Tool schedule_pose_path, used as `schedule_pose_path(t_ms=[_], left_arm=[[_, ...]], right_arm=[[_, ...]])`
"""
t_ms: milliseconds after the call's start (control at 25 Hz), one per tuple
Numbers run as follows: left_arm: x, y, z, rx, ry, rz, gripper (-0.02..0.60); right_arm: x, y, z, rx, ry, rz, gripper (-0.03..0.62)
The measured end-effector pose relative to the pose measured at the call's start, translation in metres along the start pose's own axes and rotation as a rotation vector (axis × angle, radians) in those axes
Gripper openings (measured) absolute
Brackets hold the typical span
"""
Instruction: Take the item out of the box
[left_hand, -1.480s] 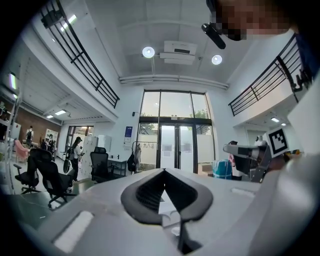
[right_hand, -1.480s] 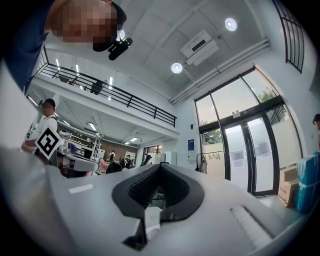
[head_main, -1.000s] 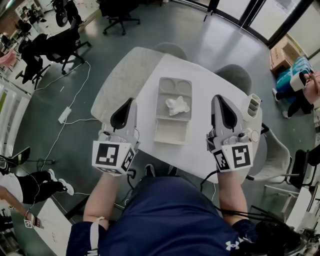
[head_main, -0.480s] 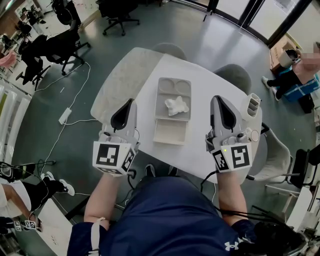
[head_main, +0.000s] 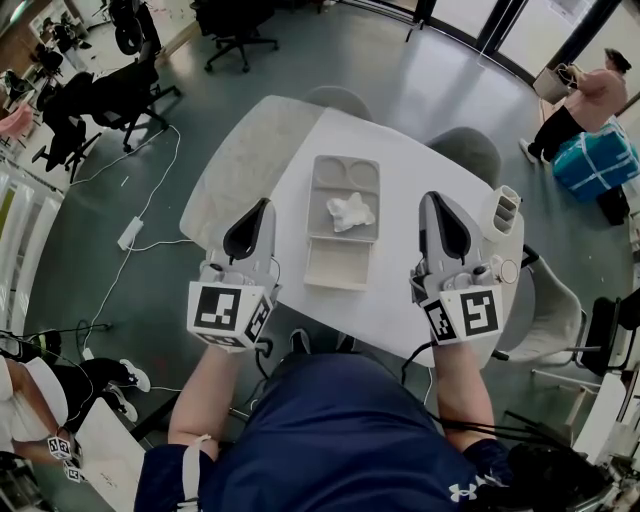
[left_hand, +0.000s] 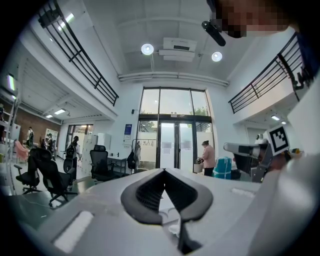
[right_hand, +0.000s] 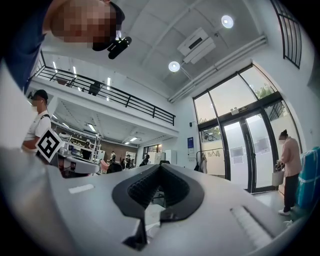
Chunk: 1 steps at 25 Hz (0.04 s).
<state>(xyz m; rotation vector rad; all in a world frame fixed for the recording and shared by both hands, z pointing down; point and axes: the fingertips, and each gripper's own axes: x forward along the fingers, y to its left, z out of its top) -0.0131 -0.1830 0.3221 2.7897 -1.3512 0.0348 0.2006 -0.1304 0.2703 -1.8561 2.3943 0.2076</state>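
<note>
Only a bystander has moved since a second ago: the person in pink has gone further back past the blue case at the far right, while nothing on the bench has shifted. What the item is cannot be made out. It is a crumpled white thing lying in the middle section of the open box.

The left gripper and the right gripper flank that box without touching it. Each has its jaws closed tip to tip on nothing.

Each gripper view is mostly filled by the gripper's own body, which blocks the bench, so only pale slivers show through the loop of the pads. The person's torso covers the bench's near edge.

A white holder stands at the right edge, just beside the right gripper. Two chairs are tucked in at the far side.
</note>
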Motion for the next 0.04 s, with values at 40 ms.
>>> schedule_pose_path(t_ms=[40], left_arm=[[0.0015,-0.0009,0.0001,0.0,0.002,0.001,0.002]], right_arm=[[0.0001,-0.0013,0.0001,0.0,0.001,0.001,0.002]])
